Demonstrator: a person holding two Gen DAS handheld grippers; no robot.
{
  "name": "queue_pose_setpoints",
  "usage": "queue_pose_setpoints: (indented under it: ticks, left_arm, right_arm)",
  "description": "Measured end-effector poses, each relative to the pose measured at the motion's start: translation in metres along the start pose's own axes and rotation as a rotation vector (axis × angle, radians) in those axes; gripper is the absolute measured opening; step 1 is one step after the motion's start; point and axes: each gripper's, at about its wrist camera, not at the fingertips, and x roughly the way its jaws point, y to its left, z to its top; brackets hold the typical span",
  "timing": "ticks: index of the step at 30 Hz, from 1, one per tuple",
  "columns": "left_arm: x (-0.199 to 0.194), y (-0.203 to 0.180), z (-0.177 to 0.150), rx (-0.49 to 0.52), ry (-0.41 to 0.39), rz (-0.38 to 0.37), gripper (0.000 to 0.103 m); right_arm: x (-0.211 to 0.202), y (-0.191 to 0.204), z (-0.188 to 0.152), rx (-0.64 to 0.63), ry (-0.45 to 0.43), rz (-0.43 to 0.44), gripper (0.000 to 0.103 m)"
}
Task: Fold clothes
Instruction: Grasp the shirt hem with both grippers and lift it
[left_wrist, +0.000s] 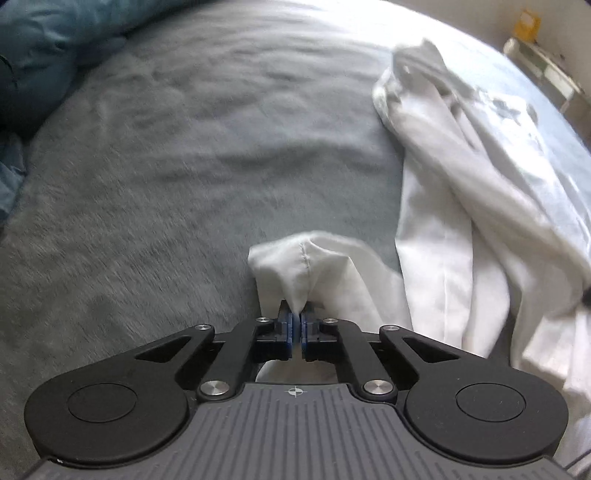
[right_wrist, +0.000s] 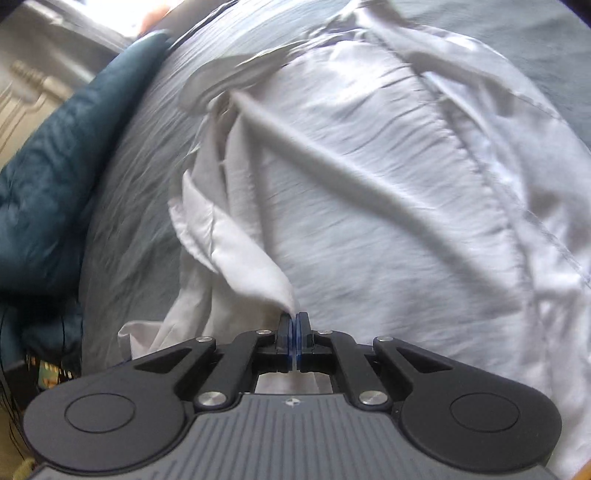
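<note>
White shirt edges pinched in left claw and right claw on the bed

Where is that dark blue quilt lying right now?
In the left wrist view the blue quilt is bunched at the upper left edge of the grey bedspread, well away from the white garment.
</note>
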Motion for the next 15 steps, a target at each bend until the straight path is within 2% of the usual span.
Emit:
queue_pose_setpoints:
  ticks: [2, 5, 9, 11, 13, 15]
  left_arm:
    - [-0.012, 0.012, 0.018, -0.042, -0.045, 0.041, 0.001]
    - [-0.036, 0.046, 0.062, -0.106, -0.146, 0.156, 0.001]
    - [-0.059, 0.101, 0.135, -0.161, -0.28, 0.414, 0.001]
    - [-0.052, 0.127, 0.168, -0.181, -0.273, 0.509, 0.002]
    - [-0.035, 0.145, 0.186, -0.202, -0.237, 0.53, 0.01]
    - [-0.021, 0.154, 0.19, -0.227, -0.201, 0.528, 0.025]
  right_arm:
    - [-0.001, -0.001, 0.0, 0.007, -0.007, 0.006, 0.002]
    - [-0.005, 0.002, -0.001, -0.005, -0.011, 0.026, 0.002]
    - [-0.009, 0.01, -0.002, -0.025, -0.012, 0.061, 0.002]
    - [-0.01, 0.013, -0.002, -0.026, -0.008, 0.079, 0.002]
    - [-0.008, 0.015, -0.002, -0.025, 0.0, 0.094, 0.003]
    - [-0.002, 0.017, -0.005, -0.021, 0.013, 0.098, 0.003]
